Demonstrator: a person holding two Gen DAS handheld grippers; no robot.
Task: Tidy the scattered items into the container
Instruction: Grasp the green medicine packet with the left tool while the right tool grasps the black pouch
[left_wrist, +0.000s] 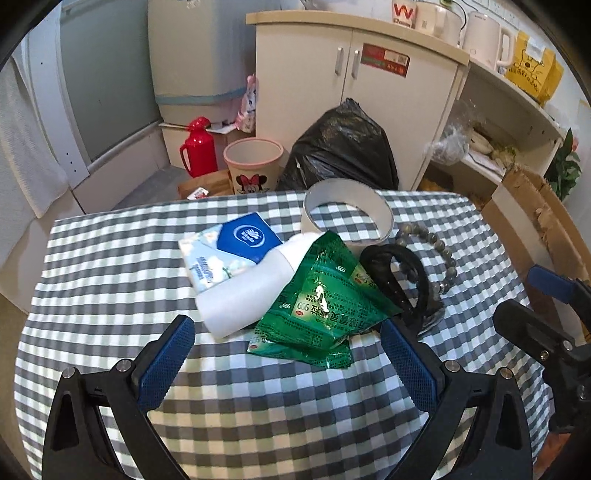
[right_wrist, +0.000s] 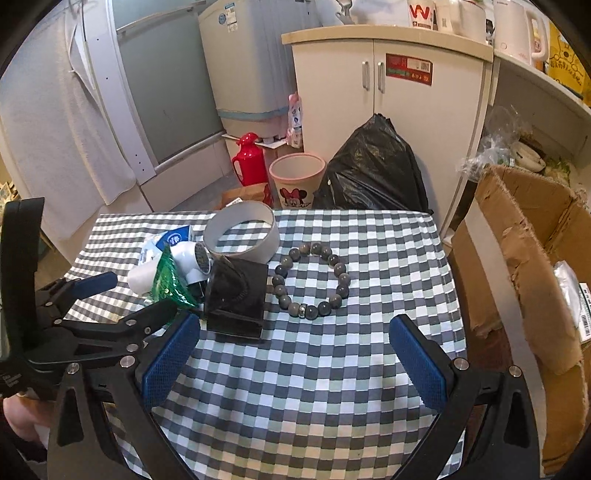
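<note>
Worktop (right_wrist: 332, 369) under a grey-and-white checked cloth; nothing tidied yet, by the look of it. All the loose items sit in one cluster, taken here relative to the white ring-shaped container (right_wrist: 242, 230), which stands open and holds nothing: checks show straight through its middle. Touching its near-left side: a blue-and-white tissue pack (left_wrist: 229, 247), a white bottle-like object (left_wrist: 251, 288) lying on its side, and green sachets (left_wrist: 317, 306) draped partly over that object. Directly in front of the ring, a black stand-like item (right_wrist: 236, 295). To the ring's near-right, a grey bead bracelet (right_wrist: 312, 280) lies flat in a full loop, just beside the black item. Left hand-held gripper (left_wrist: 288, 354): jaws wide apart, nothing between them, hovering on the near side of the sachets. Right hand-held gripper (right_wrist: 295, 358): also spread and empty, lined up on the near side of the bracelet. Judgement: task at its very start, every piece left to move. The cardboard box (right_wrist: 524, 266) off the worktop's right edge holds some packaging; whether it counts as the intended container, cannot tell.
</note>
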